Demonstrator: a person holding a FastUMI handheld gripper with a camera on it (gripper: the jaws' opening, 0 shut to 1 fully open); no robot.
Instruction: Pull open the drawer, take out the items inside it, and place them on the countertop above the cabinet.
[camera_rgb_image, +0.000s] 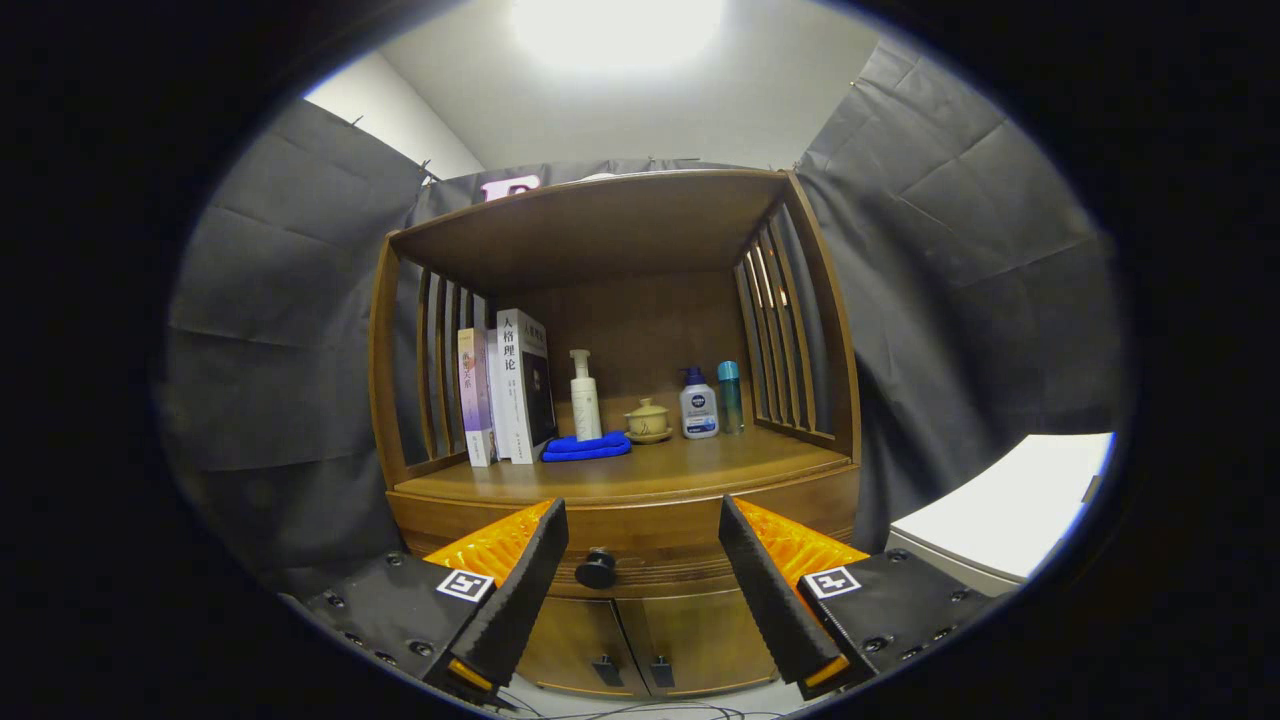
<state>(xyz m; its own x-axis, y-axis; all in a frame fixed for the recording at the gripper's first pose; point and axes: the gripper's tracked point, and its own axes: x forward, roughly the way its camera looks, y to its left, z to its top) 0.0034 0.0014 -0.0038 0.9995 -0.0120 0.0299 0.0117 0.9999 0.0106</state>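
A wooden cabinet (620, 480) stands ahead of me against the booth wall. Its drawer (640, 545) is shut, with a round black knob (596, 569) on its front. My gripper (640, 525) is open, and the knob lies between the two fingers (520, 590), a little beyond their tips and nearer the left one. Nothing is held. The countertop (640, 470) above the drawer is bare along its front part. What the drawer holds is hidden.
On the countertop's back part stand books (505, 385), a white pump bottle (584, 395), a folded blue cloth (587, 447), a small lidded pot (648, 420), a white-and-blue bottle (698, 405) and a teal bottle (730, 397). Two lower doors (630, 650) sit under the drawer. A white surface (1010, 510) lies right.
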